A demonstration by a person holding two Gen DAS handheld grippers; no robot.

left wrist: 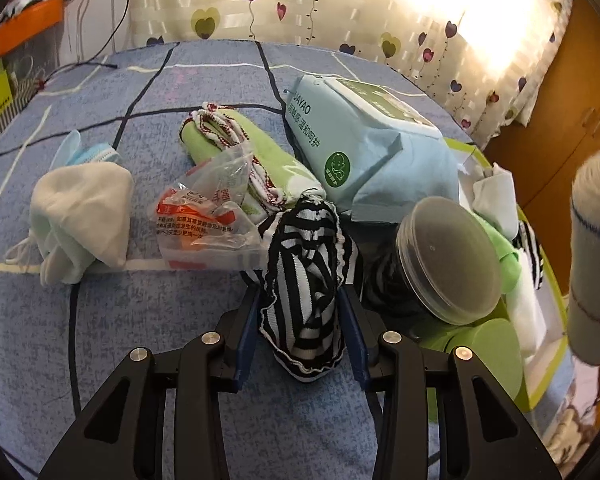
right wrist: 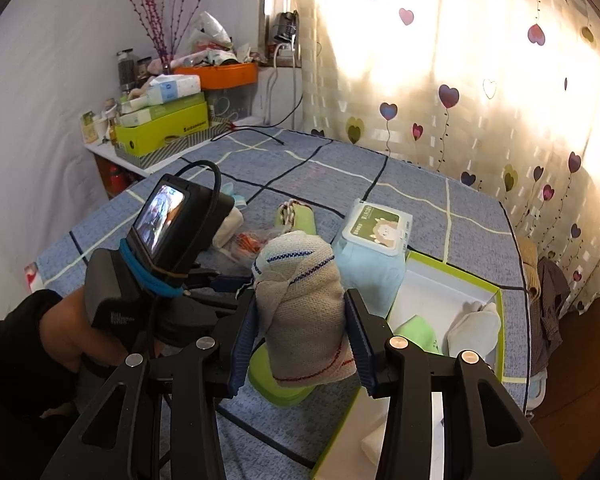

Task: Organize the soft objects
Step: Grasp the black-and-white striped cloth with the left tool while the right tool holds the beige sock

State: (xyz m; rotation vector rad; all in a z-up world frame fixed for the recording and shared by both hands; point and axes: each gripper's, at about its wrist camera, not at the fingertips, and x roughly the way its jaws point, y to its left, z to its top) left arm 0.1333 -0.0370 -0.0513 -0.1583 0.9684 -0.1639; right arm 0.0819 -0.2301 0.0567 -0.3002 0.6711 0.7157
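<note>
My left gripper (left wrist: pixel 300 316) is shut on a black-and-white striped sock bundle (left wrist: pixel 306 276), held just above the blue bedspread. My right gripper (right wrist: pixel 304 340) is shut on a beige knitted sock roll (right wrist: pixel 304 312) with blue and red stripes; the roll also shows in the left wrist view (left wrist: pixel 596 248). It hangs above the left end of a green-rimmed white box (right wrist: pixel 496 300) that holds green and white soft items (right wrist: pixel 476 328). On the bed lie a green cloth roll (left wrist: pixel 244 148), a white-and-mint cloth bundle (left wrist: pixel 80 216) and a blue face mask (left wrist: pixel 88 152).
A light blue wet-wipes pack (left wrist: pixel 364 148) lies behind the box. A clear-lidded dark jar (left wrist: pixel 448 260) and a green cylinder (left wrist: pixel 492 352) sit beside the box. A crumpled plastic bag (left wrist: pixel 204 216) lies at centre. A cluttered shelf (right wrist: pixel 168 128) stands at the far left.
</note>
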